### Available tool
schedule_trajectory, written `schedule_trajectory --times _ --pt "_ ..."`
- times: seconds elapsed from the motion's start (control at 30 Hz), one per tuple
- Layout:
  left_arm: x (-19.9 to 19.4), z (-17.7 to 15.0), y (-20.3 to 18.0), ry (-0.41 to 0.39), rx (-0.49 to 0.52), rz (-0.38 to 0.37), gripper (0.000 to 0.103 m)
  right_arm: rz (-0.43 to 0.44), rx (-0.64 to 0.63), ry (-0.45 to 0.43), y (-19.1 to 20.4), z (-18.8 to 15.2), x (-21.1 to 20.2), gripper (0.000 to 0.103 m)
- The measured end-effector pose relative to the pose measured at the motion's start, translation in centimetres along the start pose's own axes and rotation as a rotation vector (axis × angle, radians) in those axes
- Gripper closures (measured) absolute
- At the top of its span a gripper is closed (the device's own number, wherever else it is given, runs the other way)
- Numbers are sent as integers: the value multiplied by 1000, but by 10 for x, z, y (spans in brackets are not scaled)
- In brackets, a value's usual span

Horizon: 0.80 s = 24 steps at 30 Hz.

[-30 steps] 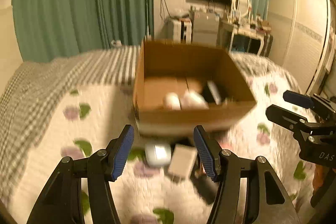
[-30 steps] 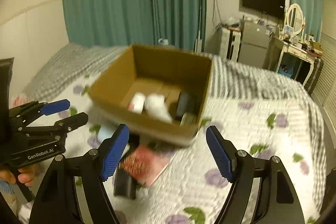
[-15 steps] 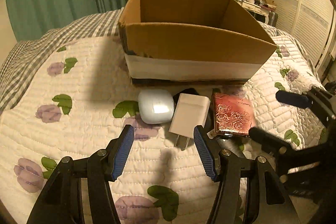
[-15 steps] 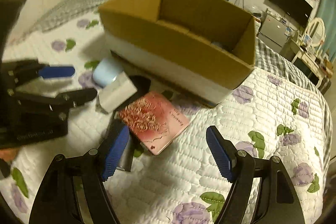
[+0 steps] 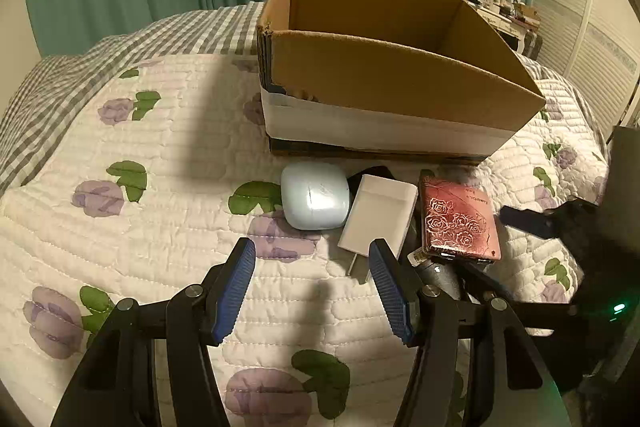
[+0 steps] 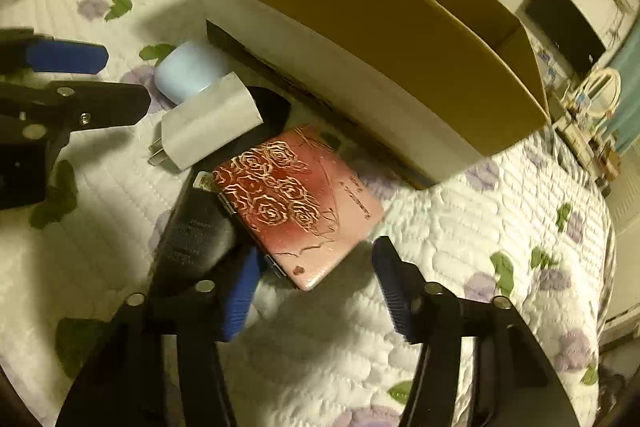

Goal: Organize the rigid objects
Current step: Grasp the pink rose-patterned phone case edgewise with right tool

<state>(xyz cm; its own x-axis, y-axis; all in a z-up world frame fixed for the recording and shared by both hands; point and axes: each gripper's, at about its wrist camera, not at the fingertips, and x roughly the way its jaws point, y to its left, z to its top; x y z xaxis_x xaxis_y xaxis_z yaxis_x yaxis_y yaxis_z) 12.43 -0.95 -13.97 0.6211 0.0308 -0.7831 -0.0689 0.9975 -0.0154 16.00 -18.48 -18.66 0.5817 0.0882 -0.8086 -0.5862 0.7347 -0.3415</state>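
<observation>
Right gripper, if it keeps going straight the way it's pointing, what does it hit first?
Probably the pink rose-embossed case: the right gripper points down at its near corner, jaws open and just narrowed, not yet touching. The dark tube lies beside its left finger.

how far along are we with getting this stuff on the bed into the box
Done: cannot tell; the cardboard box hides its inside here.
In hand: nothing. The left gripper is open short of the white charger. The right gripper, jaws just closing, straddles the red case corner without gripping.
Left: blue earbud case, charger, red case, dark tube.
</observation>
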Motion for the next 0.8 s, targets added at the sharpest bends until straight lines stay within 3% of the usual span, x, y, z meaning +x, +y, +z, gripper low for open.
schedule_trajectory --times 0.2,0.37,0.53,0.6,0.8 --pt "2 -1 1 15 -13 -19 41 -53 -72 -81 12 10 0 55" --pt "3 -2 1 19 -16 -26 41 -34 -56 -142 9 16 -8 76" --pt "4 -1 -1 26 -18 -71 41 59 112 -174 -21 14 -32 88" --pt "6 0 -4 37 -20 -127 41 103 201 -174 -36 13 -40 92" --pt "25 6 -18 79 0 -166 43 154 298 -136 -52 12 -39 93"
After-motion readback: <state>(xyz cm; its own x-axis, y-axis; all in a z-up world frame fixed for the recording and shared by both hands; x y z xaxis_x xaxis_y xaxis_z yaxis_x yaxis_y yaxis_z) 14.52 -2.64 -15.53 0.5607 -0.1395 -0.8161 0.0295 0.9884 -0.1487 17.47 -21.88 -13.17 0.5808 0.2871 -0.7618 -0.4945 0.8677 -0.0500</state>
